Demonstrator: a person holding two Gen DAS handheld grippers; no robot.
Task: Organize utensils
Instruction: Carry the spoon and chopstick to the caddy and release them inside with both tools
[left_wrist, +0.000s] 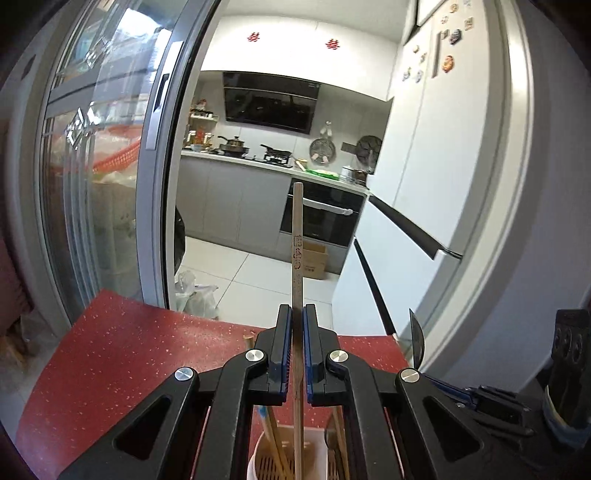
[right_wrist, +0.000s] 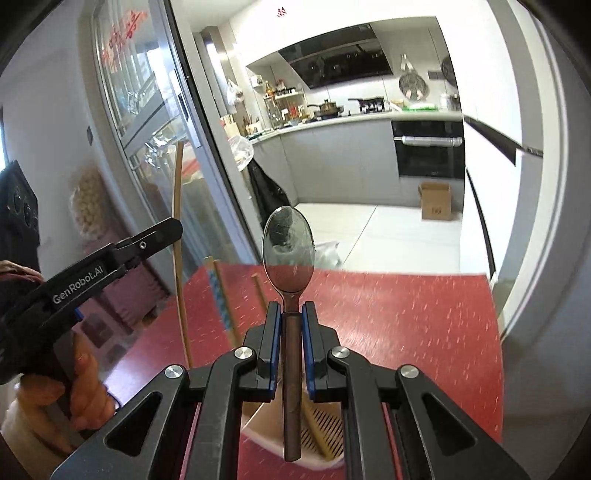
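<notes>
1. Step in hand: two utensils are held clear above the utensil holder (left_wrist: 284, 456), a pale tub with a slotted insert that stands on the red speckled table (left_wrist: 122, 354) near its near edge. Whether they are being lifted out or brought in cannot be told from these views.
2. Left gripper (left_wrist: 297, 350): the jaws are closed narrowly on a wooden chopstick (left_wrist: 297, 236), which is held upright; its lower end hangs over the holder's mouth.
3. Right gripper (right_wrist: 291, 347): the jaws are closed narrowly on the brown handle of a metal spoon (right_wrist: 288, 247), bowl uppermost, handle end above the holder's rim.
4. In the holder, further wooden sticks (left_wrist: 275, 435) are seen leaning in one compartment; a blue-handled item beside them cannot be identified.
5. Next move, as judged: if sorting is intended, each utensil must be kept vertical and guided into its own compartment before the jaws are released; a tilted chopstick is likely to catch on the rim.
6. Surface: in the right wrist view, loose chopsticks (right_wrist: 221, 295) are seen rising near the table's far left edge.
7. Room: beyond the table's far edge a kitchen is seen, with a built-in oven (left_wrist: 321, 218), a cardboard box (left_wrist: 314, 258) on the tiled floor, a white refrigerator (left_wrist: 443, 147) and a sliding glass door (left_wrist: 110, 147).
</notes>
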